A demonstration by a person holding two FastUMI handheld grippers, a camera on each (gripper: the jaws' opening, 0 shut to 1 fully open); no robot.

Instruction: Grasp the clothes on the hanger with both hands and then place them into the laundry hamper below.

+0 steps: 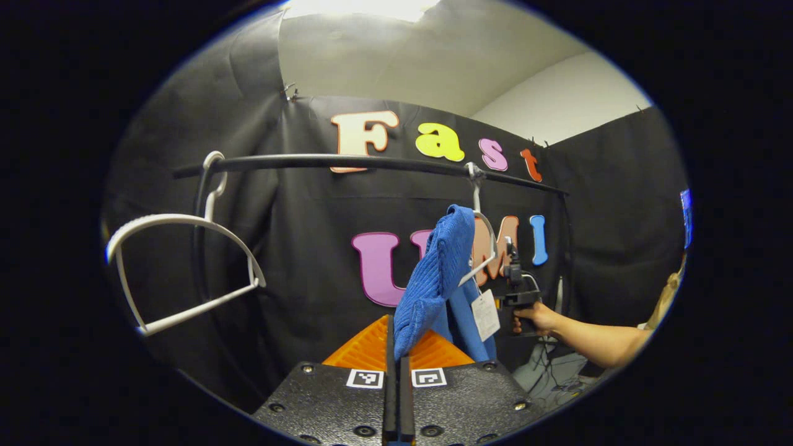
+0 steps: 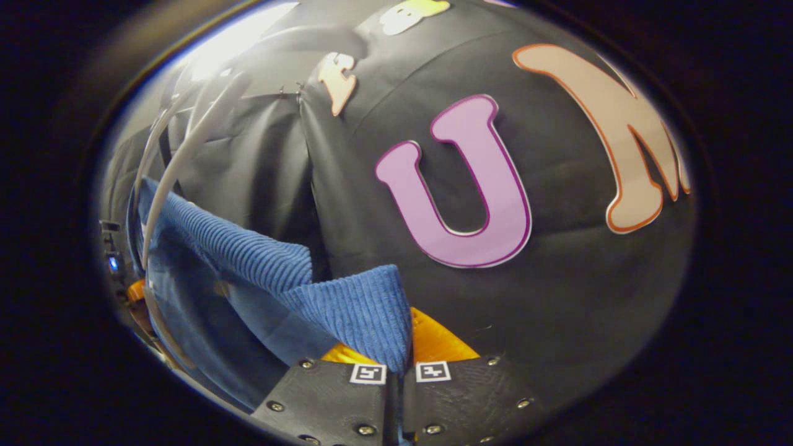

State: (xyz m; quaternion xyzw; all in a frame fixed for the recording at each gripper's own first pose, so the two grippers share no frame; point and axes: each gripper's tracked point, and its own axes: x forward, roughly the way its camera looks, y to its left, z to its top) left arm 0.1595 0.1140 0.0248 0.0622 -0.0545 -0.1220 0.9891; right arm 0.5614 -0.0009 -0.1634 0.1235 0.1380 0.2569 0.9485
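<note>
A blue ribbed garment (image 1: 437, 272) hangs on a white hanger (image 1: 486, 238) from the black rail (image 1: 372, 163). My left gripper (image 1: 396, 362) is shut on the garment's lower left edge, pulling the cloth toward the camera. Farther off in the left gripper view, a hand (image 1: 538, 317) holds the right gripper (image 1: 517, 288) just behind the garment and its white tag (image 1: 486, 314). In the right gripper view, my right gripper (image 2: 396, 365) is shut on a ribbed blue corner of the garment (image 2: 347, 310), with the white hanger (image 2: 179, 161) curving up at the left.
A second, bare white hanger (image 1: 186, 266) hangs at the rail's left end. Black cloth walls close in behind and on both sides. Grey floor with cables (image 1: 551, 378) shows at the lower right in the left gripper view.
</note>
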